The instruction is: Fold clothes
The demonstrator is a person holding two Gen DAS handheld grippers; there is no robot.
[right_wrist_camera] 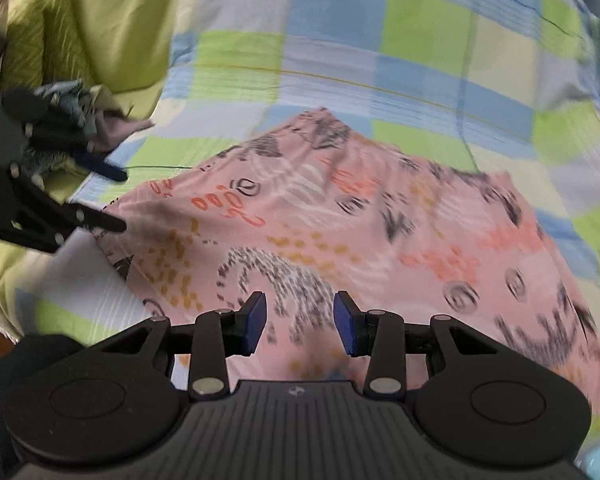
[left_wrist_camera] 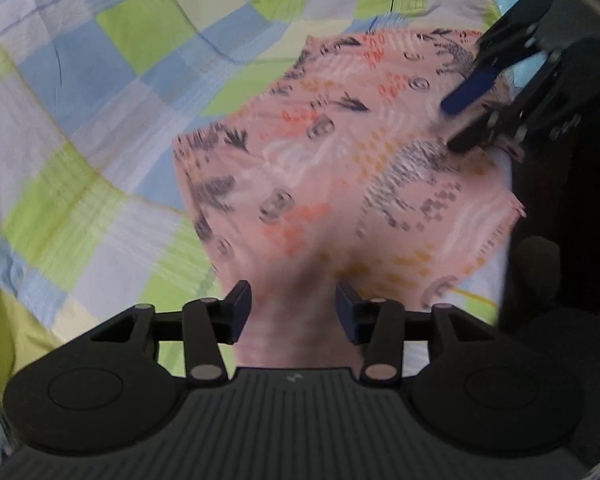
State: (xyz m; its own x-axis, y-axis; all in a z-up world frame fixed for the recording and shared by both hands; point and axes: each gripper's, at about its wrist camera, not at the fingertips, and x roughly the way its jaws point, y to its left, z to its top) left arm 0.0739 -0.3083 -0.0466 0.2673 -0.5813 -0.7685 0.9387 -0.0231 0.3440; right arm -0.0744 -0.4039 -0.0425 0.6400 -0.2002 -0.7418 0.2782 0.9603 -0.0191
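Observation:
A pink patterned garment (left_wrist_camera: 332,184) lies spread on a checked bedspread (left_wrist_camera: 100,120); it also shows in the right wrist view (right_wrist_camera: 340,232). My left gripper (left_wrist_camera: 294,314) is open just above the garment's near part, with pink cloth between and below its jaws. My right gripper (right_wrist_camera: 300,322) is open low over the garment. The right gripper (left_wrist_camera: 456,124) shows in the left wrist view at the garment's right edge, jaws apart. The left gripper (right_wrist_camera: 120,200) shows in the right wrist view at the garment's left corner, jaws apart.
The blue, green and white checked bedspread (right_wrist_camera: 380,40) covers the bed. A green pillow (right_wrist_camera: 100,20) lies at the far left, with a small heap of crumpled clothes (right_wrist_camera: 92,116) beside it. A dark strip runs along the bed's right side (left_wrist_camera: 572,200).

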